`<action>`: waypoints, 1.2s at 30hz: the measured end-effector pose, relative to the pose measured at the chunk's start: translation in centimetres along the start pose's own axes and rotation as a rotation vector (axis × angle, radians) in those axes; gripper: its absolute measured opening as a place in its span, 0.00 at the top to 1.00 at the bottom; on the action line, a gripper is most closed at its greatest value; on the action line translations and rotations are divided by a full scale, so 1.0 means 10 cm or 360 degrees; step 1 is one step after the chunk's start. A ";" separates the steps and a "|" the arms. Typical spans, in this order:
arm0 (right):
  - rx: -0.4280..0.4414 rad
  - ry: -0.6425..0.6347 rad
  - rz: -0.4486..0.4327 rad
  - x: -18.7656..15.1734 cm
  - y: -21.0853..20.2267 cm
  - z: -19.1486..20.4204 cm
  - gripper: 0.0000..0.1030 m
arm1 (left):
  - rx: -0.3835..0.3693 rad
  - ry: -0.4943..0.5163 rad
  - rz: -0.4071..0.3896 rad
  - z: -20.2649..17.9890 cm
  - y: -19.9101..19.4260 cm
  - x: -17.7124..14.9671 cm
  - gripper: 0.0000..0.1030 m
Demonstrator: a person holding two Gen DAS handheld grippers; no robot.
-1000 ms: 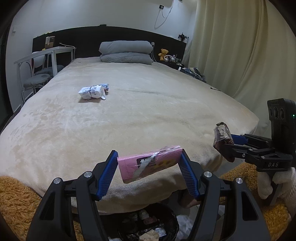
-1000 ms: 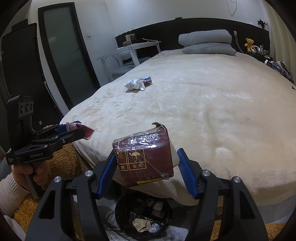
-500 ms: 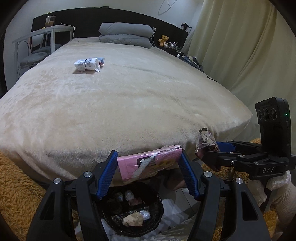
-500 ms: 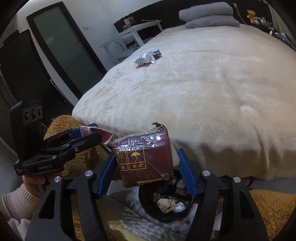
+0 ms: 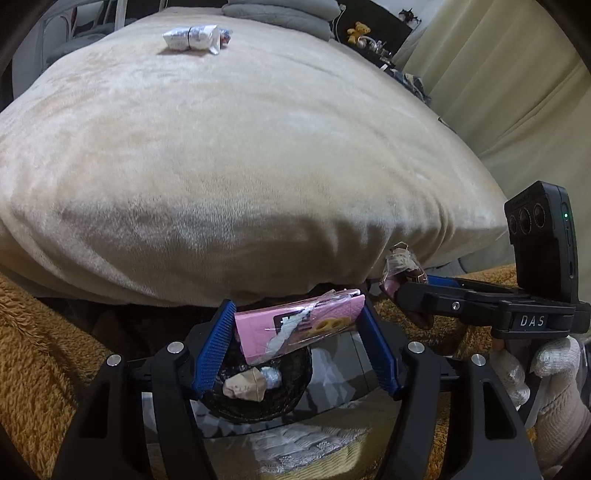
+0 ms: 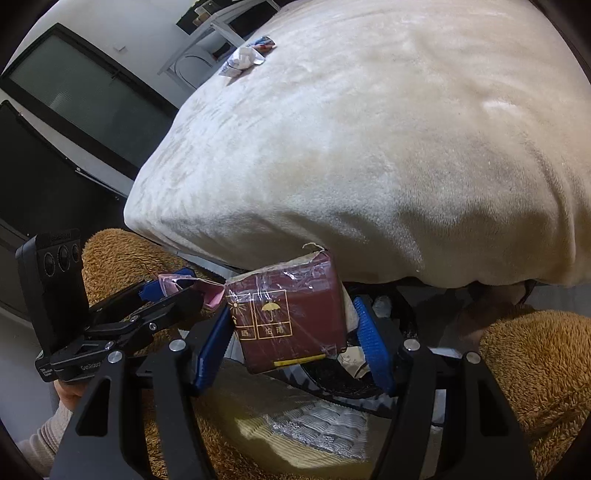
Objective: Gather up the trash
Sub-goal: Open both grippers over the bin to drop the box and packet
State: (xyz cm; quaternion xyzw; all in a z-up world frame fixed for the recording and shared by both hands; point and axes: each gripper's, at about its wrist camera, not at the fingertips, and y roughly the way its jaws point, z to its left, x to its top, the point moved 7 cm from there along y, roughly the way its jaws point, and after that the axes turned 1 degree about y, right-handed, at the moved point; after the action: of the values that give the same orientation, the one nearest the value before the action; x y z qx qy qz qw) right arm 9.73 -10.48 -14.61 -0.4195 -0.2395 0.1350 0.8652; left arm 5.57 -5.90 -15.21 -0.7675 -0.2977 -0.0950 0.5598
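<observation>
My left gripper [image 5: 295, 343] is shut on a flat pink packet [image 5: 299, 330] and holds it just above a black trash bin [image 5: 258, 395] on the floor at the foot of the bed. My right gripper [image 6: 291, 339] is shut on a dark red box wrapped in clear film [image 6: 286, 319], also over the bin [image 6: 332, 376]. The right gripper [image 5: 402, 286] shows in the left wrist view, beside the pink packet. The left gripper [image 6: 184, 286] shows in the right wrist view. A white crumpled wrapper [image 5: 194, 36] lies far up on the bed; it also shows in the right wrist view [image 6: 245, 59].
The bed with its cream blanket [image 5: 240, 147] overhangs the bin. Brown shaggy rug [image 5: 48, 332] lies on both sides. The bin holds crumpled paper [image 5: 245, 384] and other scraps. Grey pillows [image 5: 280, 11] lie at the headboard, a curtain [image 5: 517, 92] hangs at right.
Both grippers have dropped from bed height toward the floor and tilted down, still holding their items. The bin now sits right under both held items.
</observation>
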 end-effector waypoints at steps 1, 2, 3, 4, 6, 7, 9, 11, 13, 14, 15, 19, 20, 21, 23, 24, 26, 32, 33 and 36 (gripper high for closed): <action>0.0008 0.0025 0.0015 0.00 0.01 -0.02 0.37 | 0.0008 -0.0002 0.0019 0.01 0.03 -0.02 0.36; 0.0020 0.0044 0.0020 0.00 0.02 -0.04 0.37 | 0.0010 -0.0003 0.0039 0.01 0.06 -0.02 0.36; 0.0032 0.0056 0.0022 0.00 0.02 -0.05 0.37 | 0.0015 -0.0002 0.0057 0.01 0.08 -0.04 0.36; 0.0042 0.0062 0.0024 0.01 0.03 -0.05 0.36 | 0.0022 0.0000 0.0071 0.02 0.10 -0.05 0.35; 0.0054 0.0067 0.0034 -0.01 0.03 -0.06 0.36 | 0.0026 0.0000 0.0101 0.01 0.13 -0.08 0.35; 0.0059 0.0068 0.0038 -0.01 0.03 -0.06 0.36 | 0.0027 -0.0007 0.0121 0.01 0.15 -0.09 0.33; 0.0065 0.0074 0.0037 -0.01 0.03 -0.06 0.36 | 0.0048 -0.0025 0.0156 0.04 0.19 -0.11 0.24; 0.0081 0.0096 0.0030 0.00 0.02 -0.07 0.34 | 0.0067 -0.0049 0.0180 0.07 0.21 -0.12 0.22; 0.0090 0.0115 0.0027 0.02 0.02 -0.08 0.34 | 0.0069 -0.0068 0.0195 0.09 0.23 -0.13 0.22; 0.0092 0.0122 0.0029 0.02 0.02 -0.09 0.34 | 0.0070 -0.0074 0.0194 0.11 0.22 -0.13 0.22; 0.0093 0.0127 0.0032 0.02 0.02 -0.09 0.34 | 0.0069 -0.0077 0.0194 0.11 0.22 -0.13 0.22; 0.0091 0.0124 0.0033 0.01 0.01 -0.09 0.34 | 0.0064 -0.0071 0.0191 0.10 0.21 -0.13 0.22; 0.0089 0.0122 0.0033 0.01 0.01 -0.09 0.34 | 0.0062 -0.0070 0.0190 0.10 0.22 -0.13 0.22; 0.0087 0.0122 0.0033 0.01 0.01 -0.09 0.34 | 0.0054 -0.0070 0.0186 0.09 0.21 -0.13 0.22; 0.0086 0.0122 0.0033 0.01 0.01 -0.08 0.34 | 0.0033 -0.0068 0.0173 0.09 0.21 -0.13 0.22; 0.0082 0.0120 0.0024 0.01 0.01 -0.08 0.34 | 0.0019 -0.0069 0.0164 0.09 0.20 -0.14 0.22; 0.0084 0.0105 0.0007 0.03 0.00 -0.03 0.34 | -0.0023 -0.0081 0.0150 0.07 0.20 -0.15 0.22; 0.0129 0.0005 -0.0089 0.11 -0.11 0.20 0.34 | -0.0085 -0.0037 0.0049 0.03 0.05 -0.09 0.22; 0.0140 -0.0002 -0.0115 0.12 -0.15 0.23 0.34 | -0.0084 -0.0032 0.0024 0.03 0.01 -0.07 0.22; 0.0143 -0.0053 -0.0208 0.14 -0.29 0.32 0.34 | -0.0020 0.0007 -0.0061 0.04 -0.12 0.01 0.22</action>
State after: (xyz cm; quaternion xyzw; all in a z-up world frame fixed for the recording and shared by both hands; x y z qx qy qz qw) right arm 9.36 -9.52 -10.16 -0.3614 -0.2744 0.0957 0.8860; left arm 4.88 -5.29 -14.30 -0.7649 -0.3107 -0.1092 0.5536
